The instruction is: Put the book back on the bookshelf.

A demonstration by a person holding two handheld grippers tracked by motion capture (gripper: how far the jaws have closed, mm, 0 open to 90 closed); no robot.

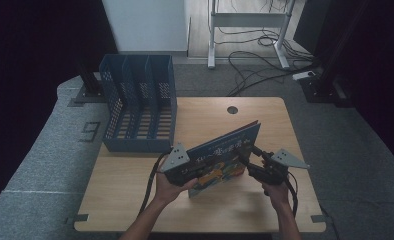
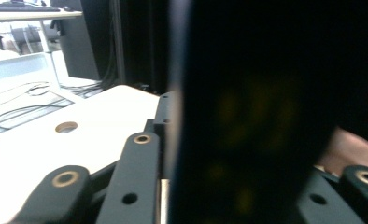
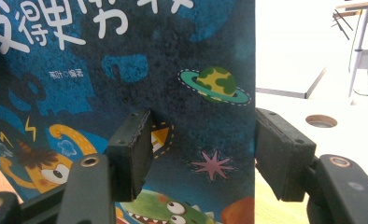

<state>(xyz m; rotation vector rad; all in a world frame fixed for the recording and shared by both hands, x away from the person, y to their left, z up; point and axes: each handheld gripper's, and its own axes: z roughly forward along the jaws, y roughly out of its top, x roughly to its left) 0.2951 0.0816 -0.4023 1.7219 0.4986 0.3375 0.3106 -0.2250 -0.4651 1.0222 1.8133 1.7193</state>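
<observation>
Picture book [image 1: 225, 155] stands tilted on the bench [image 1: 135, 195], pinched between the left tool's [image 1: 197, 172] jaws to steady it; the right tool [image 1: 245, 155] straddles its edge, jaws spread, apparently releasing.

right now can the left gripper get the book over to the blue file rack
Probably yes. The left gripper is clamped on the book, and the blue file rack stands just beyond it with bare tabletop between. The right gripper straddles the far edge, jaws open.
</observation>
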